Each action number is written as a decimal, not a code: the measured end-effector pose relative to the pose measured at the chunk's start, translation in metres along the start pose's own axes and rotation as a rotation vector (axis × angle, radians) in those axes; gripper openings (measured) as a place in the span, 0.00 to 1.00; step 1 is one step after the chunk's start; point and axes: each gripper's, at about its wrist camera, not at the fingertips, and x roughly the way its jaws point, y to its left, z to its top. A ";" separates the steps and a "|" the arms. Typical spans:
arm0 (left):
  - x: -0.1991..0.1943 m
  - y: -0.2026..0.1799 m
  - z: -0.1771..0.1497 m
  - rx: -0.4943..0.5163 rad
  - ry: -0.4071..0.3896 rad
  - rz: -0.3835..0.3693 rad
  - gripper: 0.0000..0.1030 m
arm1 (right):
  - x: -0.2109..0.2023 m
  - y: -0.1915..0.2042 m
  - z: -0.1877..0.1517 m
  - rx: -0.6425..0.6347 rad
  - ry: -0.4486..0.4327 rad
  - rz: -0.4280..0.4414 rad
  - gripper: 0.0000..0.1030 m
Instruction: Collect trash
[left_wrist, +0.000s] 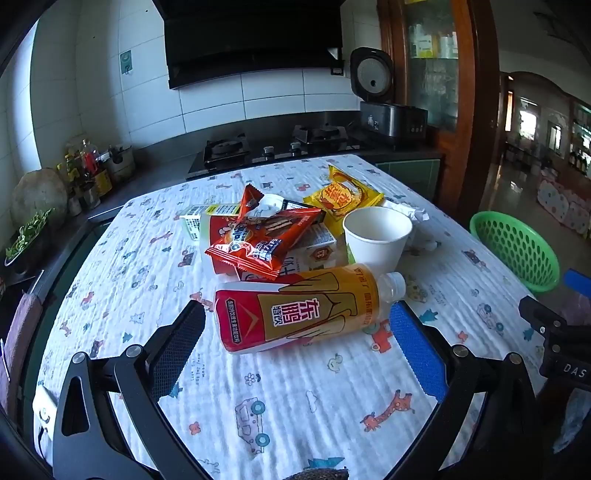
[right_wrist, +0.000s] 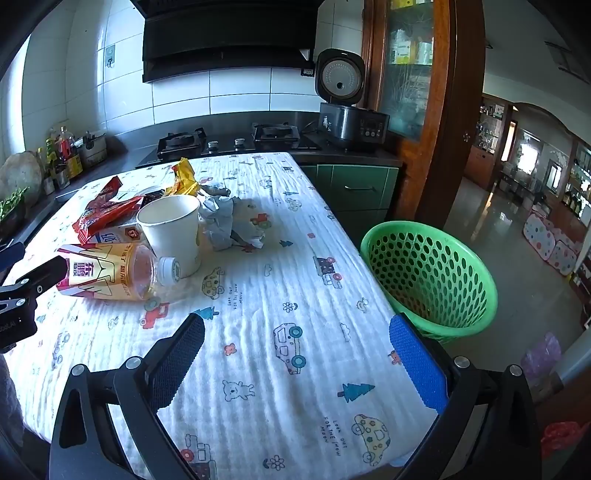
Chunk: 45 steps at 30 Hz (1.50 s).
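Note:
A pile of trash lies on the cloth-covered table (left_wrist: 295, 398). Nearest is an empty red and gold drink bottle (left_wrist: 306, 306) on its side, with a white paper cup (left_wrist: 375, 236) behind it. Red snack wrappers (left_wrist: 258, 236), a yellow wrapper (left_wrist: 343, 199) and cartons lie further back. My left gripper (left_wrist: 299, 354) stands open just short of the bottle, holding nothing. In the right wrist view the bottle (right_wrist: 110, 271), the cup (right_wrist: 173, 232) and crumpled paper (right_wrist: 225, 221) lie to the left. My right gripper (right_wrist: 295, 354) is open over bare cloth, holding nothing.
A green perforated basket (right_wrist: 432, 273) stands off the table's right edge, also visible as the basket (left_wrist: 517, 251) in the left wrist view. Behind the table runs a counter with a gas hob (left_wrist: 273, 147), a rice cooker (left_wrist: 391, 118) and jars (left_wrist: 88, 170) at the left.

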 end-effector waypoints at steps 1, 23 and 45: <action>0.000 0.000 -0.001 0.000 -0.001 0.000 0.95 | 0.000 0.000 0.000 0.000 0.000 0.000 0.94; 0.001 0.008 0.000 -0.008 -0.008 0.020 0.95 | 0.002 0.006 0.002 -0.014 -0.005 0.001 0.94; 0.003 0.016 0.000 -0.020 -0.008 0.034 0.95 | 0.003 0.010 0.004 -0.027 -0.007 0.002 0.94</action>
